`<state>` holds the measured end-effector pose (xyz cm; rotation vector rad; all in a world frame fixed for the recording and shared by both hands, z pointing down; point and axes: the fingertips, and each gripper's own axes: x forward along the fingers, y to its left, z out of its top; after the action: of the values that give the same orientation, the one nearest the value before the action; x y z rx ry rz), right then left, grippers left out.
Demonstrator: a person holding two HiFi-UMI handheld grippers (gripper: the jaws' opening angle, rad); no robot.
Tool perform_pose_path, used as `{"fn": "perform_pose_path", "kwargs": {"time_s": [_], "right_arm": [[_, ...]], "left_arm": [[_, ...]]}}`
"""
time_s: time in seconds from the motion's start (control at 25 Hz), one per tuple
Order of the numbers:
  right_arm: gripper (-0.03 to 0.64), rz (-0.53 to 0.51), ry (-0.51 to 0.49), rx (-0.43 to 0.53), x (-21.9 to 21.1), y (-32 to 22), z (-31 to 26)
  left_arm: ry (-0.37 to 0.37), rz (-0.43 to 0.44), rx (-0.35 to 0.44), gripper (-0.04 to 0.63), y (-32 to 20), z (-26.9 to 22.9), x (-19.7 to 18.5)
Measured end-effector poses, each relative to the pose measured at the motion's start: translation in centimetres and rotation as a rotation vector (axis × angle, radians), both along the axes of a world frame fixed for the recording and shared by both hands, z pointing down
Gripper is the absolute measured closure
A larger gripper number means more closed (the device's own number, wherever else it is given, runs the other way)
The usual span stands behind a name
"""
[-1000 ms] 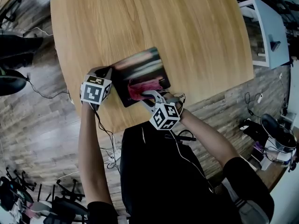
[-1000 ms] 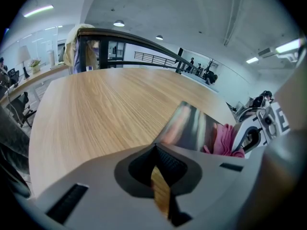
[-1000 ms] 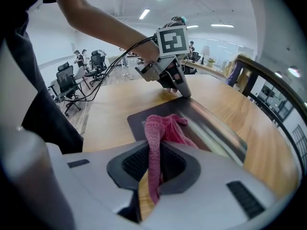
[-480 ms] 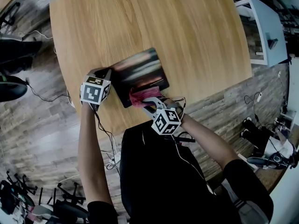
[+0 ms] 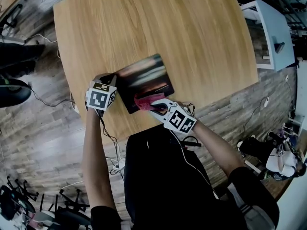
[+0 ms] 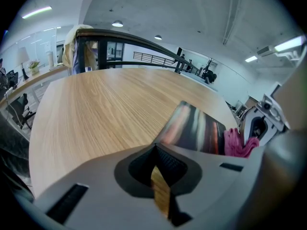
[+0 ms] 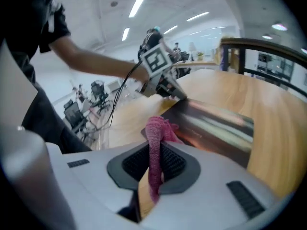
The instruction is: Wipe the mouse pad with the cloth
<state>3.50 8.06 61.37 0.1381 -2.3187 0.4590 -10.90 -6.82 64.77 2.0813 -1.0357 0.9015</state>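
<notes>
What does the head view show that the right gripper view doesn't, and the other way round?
Only the head view shows the whole wooden table and the pale cabinet beside it. Only the right gripper view shows the right gripper's jaws shut on the pink cloth. Both show the mouse pad, the cloth and the left gripper at the pad's corner.

Right gripper (image 5: 150,104) dragged cloth (image 5: 142,101) to near edge of mouse pad (image 5: 144,75)
</notes>
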Motion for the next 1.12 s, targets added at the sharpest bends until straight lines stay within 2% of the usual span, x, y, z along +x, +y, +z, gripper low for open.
{"fn": "perform_pose_path", "kwargs": {"time_s": [0.16,0.28,0.4,0.52,0.68,0.84,1.12], "right_arm": [[0.561,0.357,-0.229,-0.079,1.7,-6.4,-4.9],[0.561,0.646,-0.336,-0.092,5.4,-12.1,-7.4],[0.561,0.868,-0.362,-0.061,9.4,-17.1,-8.0],[0.561,0.976,-0.292,0.026,12.4,-20.7,-7.2],[0.561,0.988,-0.120,0.118,13.6,-24.1,-4.3],[0.561,0.868,0.027,0.116,11.6,-25.3,-0.2],[0.561,0.637,0.096,0.039,5.6,-25.0,2.4]], "left_arm": [[0.001,-0.005,-0.004,0.572,0.1,0.1,-0.4],[-0.002,-0.010,-0.008,0.572,0.1,0.1,-0.4],[-0.016,-0.007,-0.011,0.572,0.1,0.0,-0.4],[-0.022,-0.007,-0.020,0.572,0.2,0.1,-0.3],[-0.008,-0.025,-0.029,0.572,0.0,-0.3,-0.3],[-0.014,-0.033,-0.036,0.572,-0.1,-0.2,-0.3],[-0.022,-0.051,-0.048,0.572,-0.1,-0.1,-0.4]]}}
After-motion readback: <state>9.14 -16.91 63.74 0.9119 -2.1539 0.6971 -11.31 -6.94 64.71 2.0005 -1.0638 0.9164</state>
